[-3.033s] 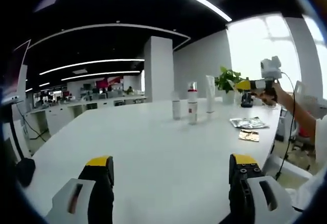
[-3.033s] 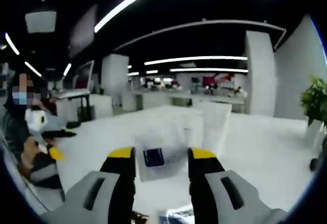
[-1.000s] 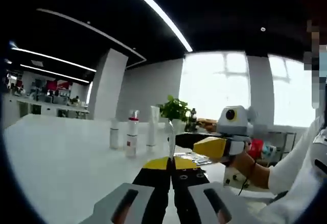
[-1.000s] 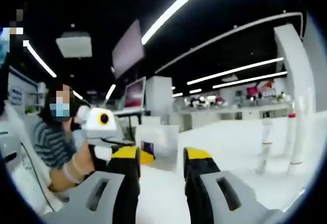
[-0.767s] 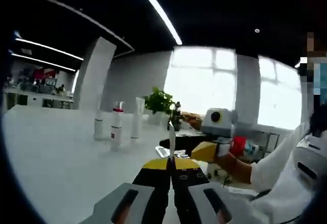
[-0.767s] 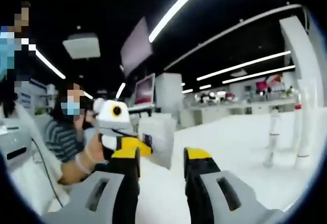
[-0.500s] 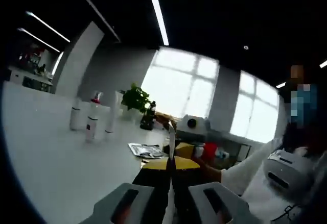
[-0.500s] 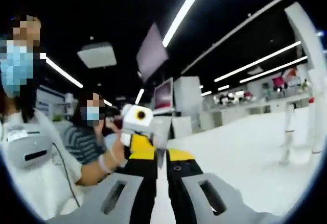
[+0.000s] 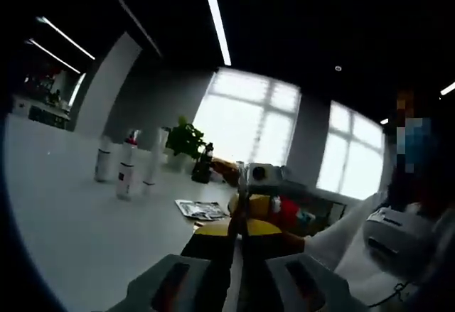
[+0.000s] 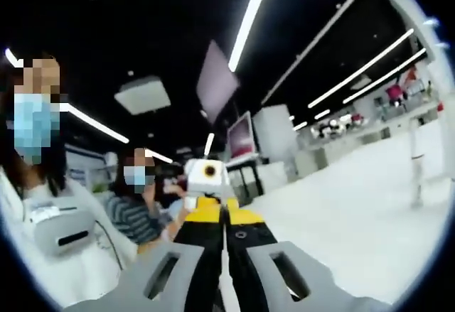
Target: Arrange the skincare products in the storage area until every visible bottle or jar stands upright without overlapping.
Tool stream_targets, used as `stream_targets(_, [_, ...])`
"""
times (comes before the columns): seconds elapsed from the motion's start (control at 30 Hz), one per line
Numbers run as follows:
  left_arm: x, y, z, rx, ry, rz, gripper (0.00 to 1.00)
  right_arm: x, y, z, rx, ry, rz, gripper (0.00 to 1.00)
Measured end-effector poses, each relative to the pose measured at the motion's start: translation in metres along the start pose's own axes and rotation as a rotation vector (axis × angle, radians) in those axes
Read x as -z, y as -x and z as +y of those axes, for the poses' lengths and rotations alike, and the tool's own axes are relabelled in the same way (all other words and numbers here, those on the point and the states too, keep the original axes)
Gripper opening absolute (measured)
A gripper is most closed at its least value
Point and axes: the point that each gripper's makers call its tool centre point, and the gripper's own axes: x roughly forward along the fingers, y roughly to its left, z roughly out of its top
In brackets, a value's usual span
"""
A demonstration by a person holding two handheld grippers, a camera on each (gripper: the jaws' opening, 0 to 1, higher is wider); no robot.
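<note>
The left tongs (image 9: 239,228) have their yellow-tipped jaws pressed together with no gap, pinching a thin, pale upright sliver that I cannot identify. The right tongs (image 10: 226,216) are likewise closed, jaws meeting edge to edge, with a thin pale strip at the seam; whether they grip anything I cannot tell. Both pairs are raised and tip to tip: in the left gripper view the right tongs (image 9: 254,202) sit directly beyond the left tips, facing back, held by a hand (image 9: 288,212); in the right gripper view the left tongs (image 10: 206,197) sit directly beyond the right tips.

The skincare products stand upright on the white worktop (image 9: 78,219), well apart from the tongs. In the left gripper view they form a close row: a short white bottle (image 9: 104,165), a clear bottle with a red collar (image 9: 126,168) and a tall white tube (image 9: 152,158). A potted plant (image 9: 185,145) stands near them and flat printed sachets (image 9: 200,210) lie on the worktop nearer the tongs. In the right gripper view a slim bottle (image 10: 417,161) stands far right.

A seated person in a striped top (image 10: 131,216) is visible in the right gripper view.
</note>
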Motion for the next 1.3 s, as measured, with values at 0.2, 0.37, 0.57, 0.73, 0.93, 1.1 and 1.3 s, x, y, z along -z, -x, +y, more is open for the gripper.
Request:
stream_targets(0.2, [0.0, 0.002, -0.001, 0.013, 0.037, 0.0, 0.01, 0.002, 0.0, 0.0, 0.004, 0.002, 0.0, 0.0])
stream_targets(0.37, [0.001, 0.003, 0.0, 0.012, 0.066, 0.004, 0.0, 0.001, -0.002, -0.006, 0.048, 0.154, -0.017, 0.01])
stream_targets(0.57, [-0.005, 0.006, 0.01, 0.003, 0.105, -0.002, 0.0, 0.008, 0.005, -0.015, 0.159, 0.28, 0.034, 0.09])
stream_targets(0.73, [-0.014, 0.005, 0.037, -0.023, 0.292, -0.014, 0.0, 0.011, 0.019, -0.03, 0.279, 0.379, 0.069, 0.1])
stream_targets(0.93, [-0.03, -0.003, 0.078, -0.073, 0.459, -0.03, 0.0, 0.021, 0.047, -0.065, 0.469, 0.361, 0.105, 0.14])
stream_targets(1.1, [-0.039, -0.013, 0.111, -0.137, 0.51, -0.013, 0.0, 0.026, 0.064, -0.088, 0.63, 0.367, 0.158, 0.27])
stream_targets(1.3, [-0.062, -0.022, 0.151, -0.144, 0.683, -0.11, 0.0, 0.032, 0.069, -0.093, 0.658, 0.252, 0.139, 0.5])
